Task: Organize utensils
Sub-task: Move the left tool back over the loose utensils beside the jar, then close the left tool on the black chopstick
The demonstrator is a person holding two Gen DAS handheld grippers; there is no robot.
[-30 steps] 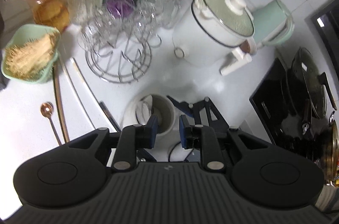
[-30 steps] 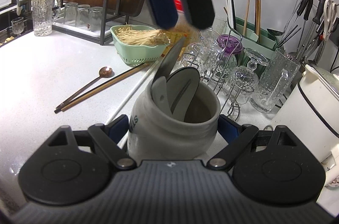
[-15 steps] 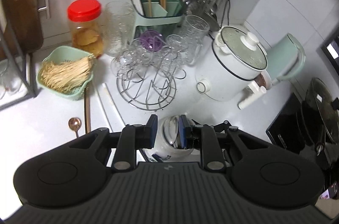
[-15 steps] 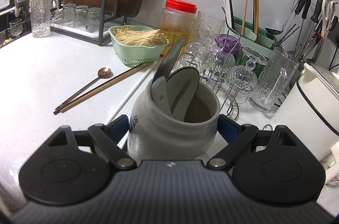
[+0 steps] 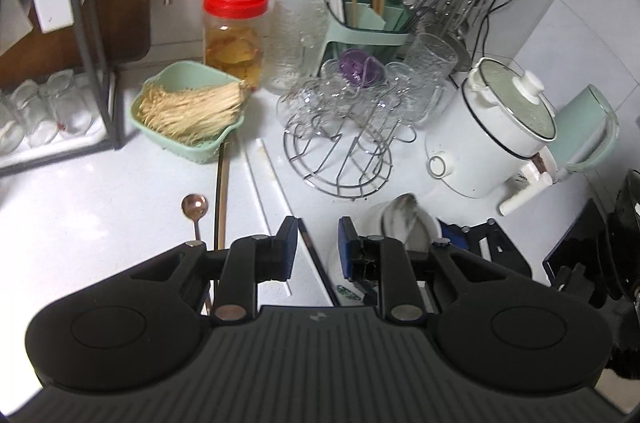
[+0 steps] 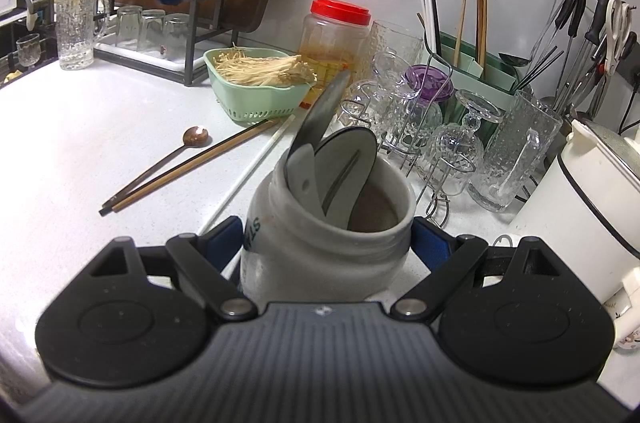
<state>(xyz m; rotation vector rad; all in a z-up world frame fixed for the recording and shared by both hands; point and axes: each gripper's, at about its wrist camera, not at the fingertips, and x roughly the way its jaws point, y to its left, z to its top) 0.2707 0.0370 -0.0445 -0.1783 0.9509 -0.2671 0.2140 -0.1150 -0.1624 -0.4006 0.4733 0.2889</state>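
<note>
On the white counter (image 6: 72, 143) my right gripper (image 6: 326, 243) has its two blue pads pressed on the sides of the gray crock (image 6: 328, 223), low down, so it has hold of it. That crock looks heavy and hard, and I think it could chip, so gripping the fat body seems best. Two flat gray spatulas (image 6: 340, 179) lean inside it.

My left gripper (image 5: 318, 247) hangs in the air with a small gap between its pads and nothing in them.

Loose on the counter lie the brown chopsticks (image 6: 192, 167), a white chopstick (image 6: 256, 163) and the copper spoon (image 6: 196, 136), near the green basket (image 6: 256, 103). They look thin, light and slippery, so I would pinch each at the middle.

Only my left view shows the rice cooker lid (image 5: 516, 103). Only my right view shows inside the crock.
</note>
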